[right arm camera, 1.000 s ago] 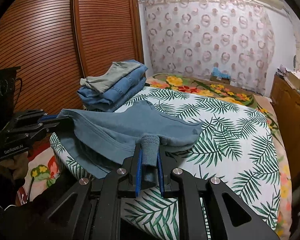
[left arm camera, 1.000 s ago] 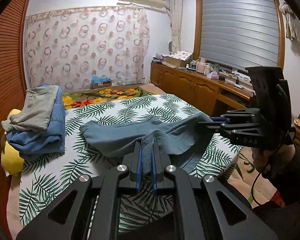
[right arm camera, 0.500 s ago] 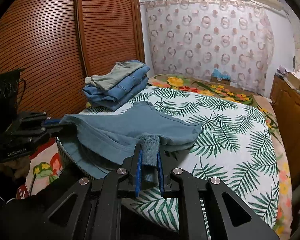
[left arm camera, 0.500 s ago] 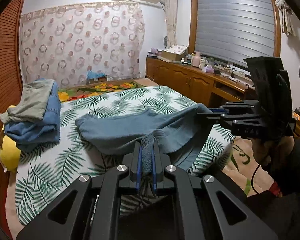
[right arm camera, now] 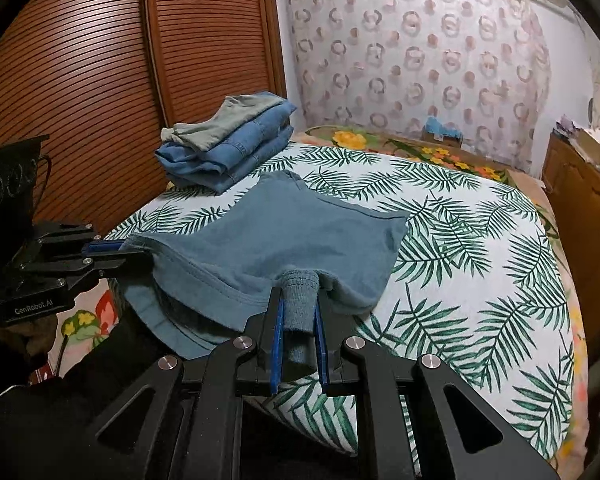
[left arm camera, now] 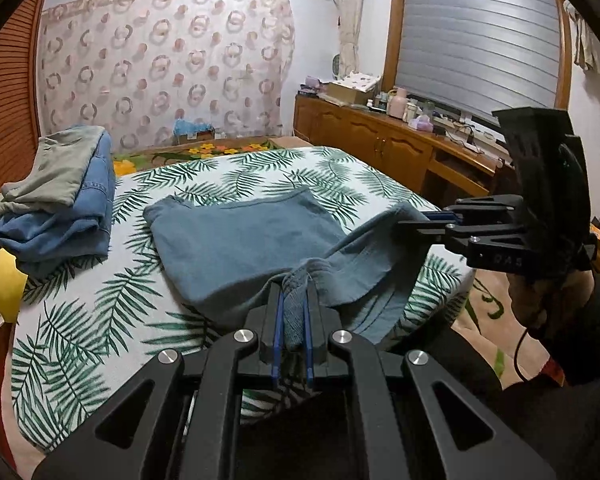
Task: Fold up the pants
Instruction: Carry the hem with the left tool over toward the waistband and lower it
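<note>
Left gripper [left arm camera: 291,312]: level, jaws clamped on a bunched hem of the blue pants [left arm camera: 236,240].
Right gripper [right arm camera: 299,312]: level, pinching the other bunched corner.
Pants: spread ahead of both grippers, near edge lifted between them.
Surface: leaf-print bed [right arm camera: 480,248].
Room: folded clothes stack [right arm camera: 228,142] ahead-left; louvred wardrobe [right arm camera: 100,60] behind.

Both views: dim, even indoor light, cool cast, no direct source in frame. Window blind [left arm camera: 480,36] is shut, flat grey, no glare. Shadows soft and weak on the bed sheet [right arm camera: 480,248]. Strong fisheye bending: wardrobe doors [right arm camera: 100,80] curve, black vignette fills the corners. Centre fairly sharp; curtain [left arm camera: 160,68] and cabinet [left arm camera: 380,148] look soft, slightly smeared. Mild grain in dark areas
</note>
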`<state>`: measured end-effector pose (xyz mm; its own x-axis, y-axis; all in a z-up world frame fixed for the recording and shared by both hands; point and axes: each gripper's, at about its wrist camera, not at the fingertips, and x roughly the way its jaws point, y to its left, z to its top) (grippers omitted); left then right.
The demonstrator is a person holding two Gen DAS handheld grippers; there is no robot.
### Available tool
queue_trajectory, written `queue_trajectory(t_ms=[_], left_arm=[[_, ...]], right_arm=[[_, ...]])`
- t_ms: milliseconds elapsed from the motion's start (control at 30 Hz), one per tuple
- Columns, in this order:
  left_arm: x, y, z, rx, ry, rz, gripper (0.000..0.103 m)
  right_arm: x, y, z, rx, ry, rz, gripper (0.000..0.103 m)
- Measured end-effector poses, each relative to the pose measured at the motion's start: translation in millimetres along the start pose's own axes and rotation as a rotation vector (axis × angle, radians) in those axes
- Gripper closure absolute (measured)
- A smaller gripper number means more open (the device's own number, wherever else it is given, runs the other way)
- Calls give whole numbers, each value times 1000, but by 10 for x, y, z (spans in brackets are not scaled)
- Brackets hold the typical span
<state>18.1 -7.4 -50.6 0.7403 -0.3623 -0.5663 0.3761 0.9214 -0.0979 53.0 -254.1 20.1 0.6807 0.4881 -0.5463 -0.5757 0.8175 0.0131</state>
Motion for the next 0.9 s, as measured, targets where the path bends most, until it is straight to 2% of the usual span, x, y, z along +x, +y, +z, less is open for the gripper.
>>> queue_trajectory(t_ms=[267,900], left_arm=[[118,171,154,-3,-32,18,94],[288,222,492,23,-72,47,94]], right_arm=[[109,-56,121,7,-35,-16,89],[303,-143,294,19,-85,-58,89]])
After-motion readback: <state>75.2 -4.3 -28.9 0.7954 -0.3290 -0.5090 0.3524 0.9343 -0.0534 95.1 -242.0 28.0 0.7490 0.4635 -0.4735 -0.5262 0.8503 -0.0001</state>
